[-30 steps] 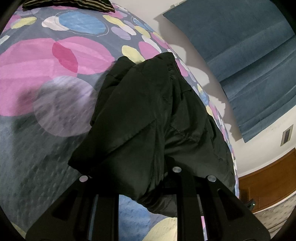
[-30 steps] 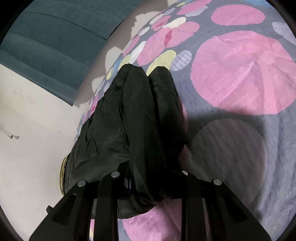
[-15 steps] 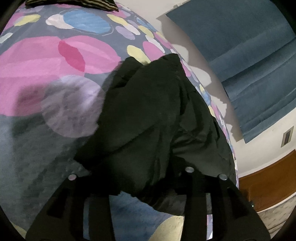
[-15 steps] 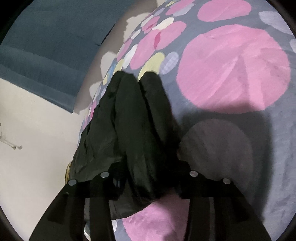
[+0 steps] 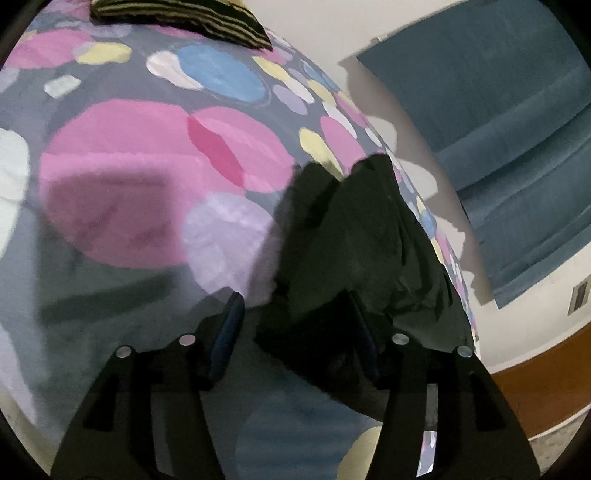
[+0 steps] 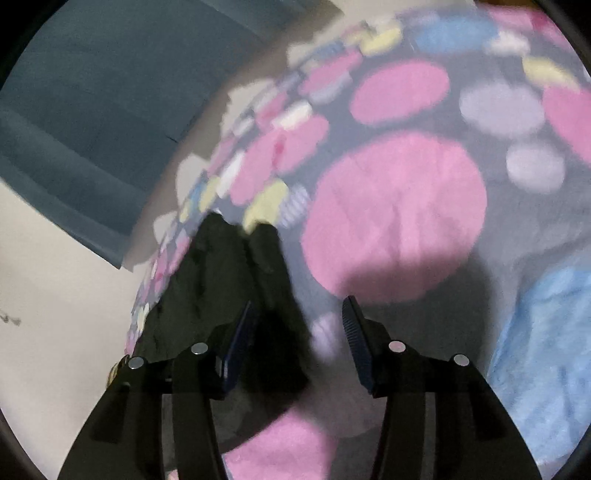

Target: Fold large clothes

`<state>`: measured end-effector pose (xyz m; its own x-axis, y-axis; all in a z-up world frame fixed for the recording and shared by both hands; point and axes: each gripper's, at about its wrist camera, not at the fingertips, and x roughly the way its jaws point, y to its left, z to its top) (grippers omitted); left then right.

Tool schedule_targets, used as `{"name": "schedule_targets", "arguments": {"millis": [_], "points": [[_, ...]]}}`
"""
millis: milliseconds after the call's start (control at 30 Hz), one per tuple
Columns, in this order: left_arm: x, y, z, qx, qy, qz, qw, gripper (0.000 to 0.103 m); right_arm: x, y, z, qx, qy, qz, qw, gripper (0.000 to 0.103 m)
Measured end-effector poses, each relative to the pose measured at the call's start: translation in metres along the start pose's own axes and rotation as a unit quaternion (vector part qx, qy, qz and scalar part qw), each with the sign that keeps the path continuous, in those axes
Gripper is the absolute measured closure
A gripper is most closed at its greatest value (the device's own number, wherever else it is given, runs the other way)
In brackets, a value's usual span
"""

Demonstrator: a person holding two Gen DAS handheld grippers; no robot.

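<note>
A black garment lies folded in a long bundle on a bedspread with pink, blue and yellow circles. My left gripper is open, its jaws wide apart, with the near end of the garment lying between them. In the right wrist view the same garment runs away from me along the bed's left edge. My right gripper is open too, with the garment's near end by its left finger. Both views are blurred.
A striped dark and yellow cloth lies at the far end of the bed. A blue curtain hangs on the wall beside the bed, also in the right wrist view. A wooden floor shows at lower right.
Both grippers have opened and let go of the black garment, which now rests on the bed. Both have pulled back and tilted, so more bedspread shows.
</note>
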<state>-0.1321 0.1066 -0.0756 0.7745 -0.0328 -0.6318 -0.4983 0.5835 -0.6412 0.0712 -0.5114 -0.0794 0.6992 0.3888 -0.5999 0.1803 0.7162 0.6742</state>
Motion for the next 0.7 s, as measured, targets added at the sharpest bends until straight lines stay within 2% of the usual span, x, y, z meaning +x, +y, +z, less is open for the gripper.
{"name": "schedule_targets", "arguments": {"millis": [100, 133, 200, 233, 267, 400, 533, 633, 700], "points": [[-0.012, 0.001, 0.005, 0.01, -0.015, 0.004, 0.9998, 0.048, -0.02, 0.035, 0.0, -0.05, -0.03, 0.015, 0.998, 0.05], [-0.016, 0.0, 0.008, 0.017, -0.022, 0.004, 0.9996, 0.048, -0.023, 0.047, -0.003, -0.064, -0.031, 0.026, 0.997, 0.043], [-0.025, -0.003, 0.013, 0.043, -0.04, 0.006, 0.9982, 0.044, -0.022, 0.076, -0.015, -0.093, -0.015, 0.061, 0.994, 0.04], [-0.028, -0.006, 0.016, 0.055, -0.046, 0.005, 0.9974, 0.038, -0.018, 0.089, -0.02, -0.106, 0.001, 0.078, 0.991, 0.039], [-0.028, -0.009, 0.019, 0.069, -0.045, 0.002, 0.9966, 0.037, -0.007, 0.106, -0.029, -0.121, 0.029, 0.099, 0.987, 0.039], [-0.017, -0.01, 0.026, 0.088, -0.01, -0.02, 0.9958, 0.035, 0.029, 0.158, -0.067, -0.151, 0.112, 0.171, 0.967, 0.039], [-0.001, -0.007, 0.03, 0.089, 0.021, -0.029, 0.9953, 0.035, 0.061, 0.207, -0.101, -0.189, 0.168, 0.21, 0.944, 0.039], [0.01, -0.002, 0.032, 0.077, 0.042, -0.044, 0.9952, 0.035, 0.083, 0.229, -0.126, -0.213, 0.212, 0.212, 0.93, 0.039], [0.018, 0.0, 0.035, 0.072, 0.052, -0.047, 0.9949, 0.035, 0.107, 0.234, -0.144, -0.224, 0.256, 0.182, 0.923, 0.038]]}}
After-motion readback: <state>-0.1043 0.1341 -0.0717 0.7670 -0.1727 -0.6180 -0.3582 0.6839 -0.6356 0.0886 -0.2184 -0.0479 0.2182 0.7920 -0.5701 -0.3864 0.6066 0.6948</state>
